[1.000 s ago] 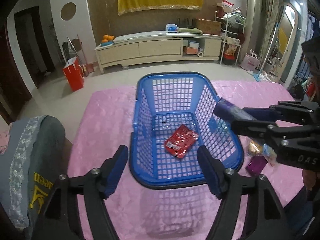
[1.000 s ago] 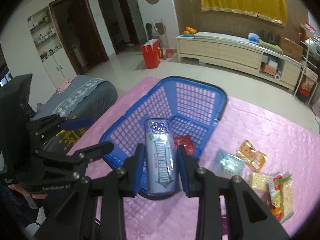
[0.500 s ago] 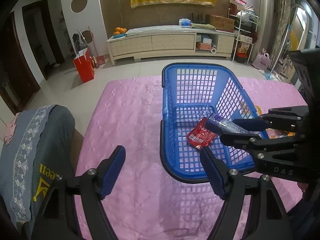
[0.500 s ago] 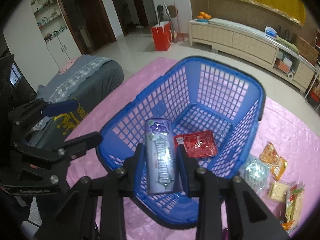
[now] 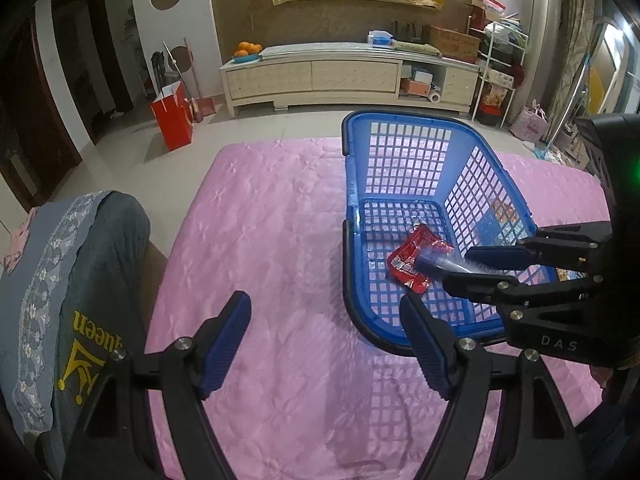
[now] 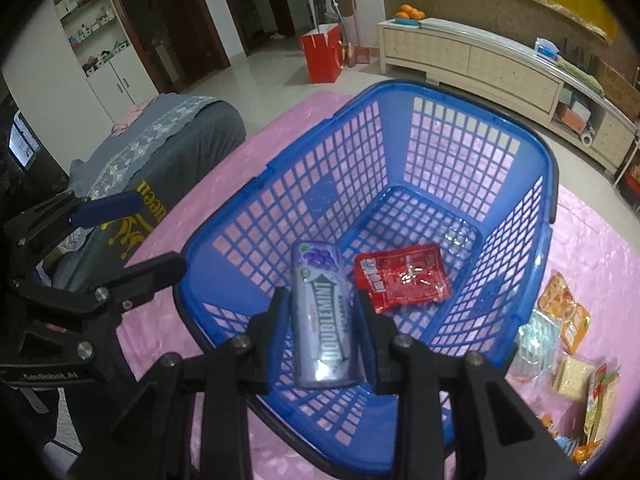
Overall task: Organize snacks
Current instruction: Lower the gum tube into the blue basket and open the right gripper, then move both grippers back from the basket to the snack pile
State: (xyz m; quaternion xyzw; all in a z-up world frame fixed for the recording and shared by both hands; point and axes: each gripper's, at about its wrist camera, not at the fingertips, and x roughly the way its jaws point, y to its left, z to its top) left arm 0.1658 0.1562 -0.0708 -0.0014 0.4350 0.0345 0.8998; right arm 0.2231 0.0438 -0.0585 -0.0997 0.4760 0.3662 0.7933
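Pink quilted cover (image 5: 280, 240) under everything, with the blue basket (image 6: 546, 184) sitting on it. Your right gripper (image 6: 322, 304) is pinching the purple Doublemint gum pack (image 6: 322, 312) by its sides, held over the basket's inside with the pack's far end pointing toward the floor of it. The red packet (image 6: 402, 278) lies flat on the basket bottom, just right of the gum. Your left gripper (image 5: 326, 338) is spread wide with nothing in it, over the cover just left of the basket's near corner. More snacks (image 6: 568, 312) lie on the cover right of the basket.
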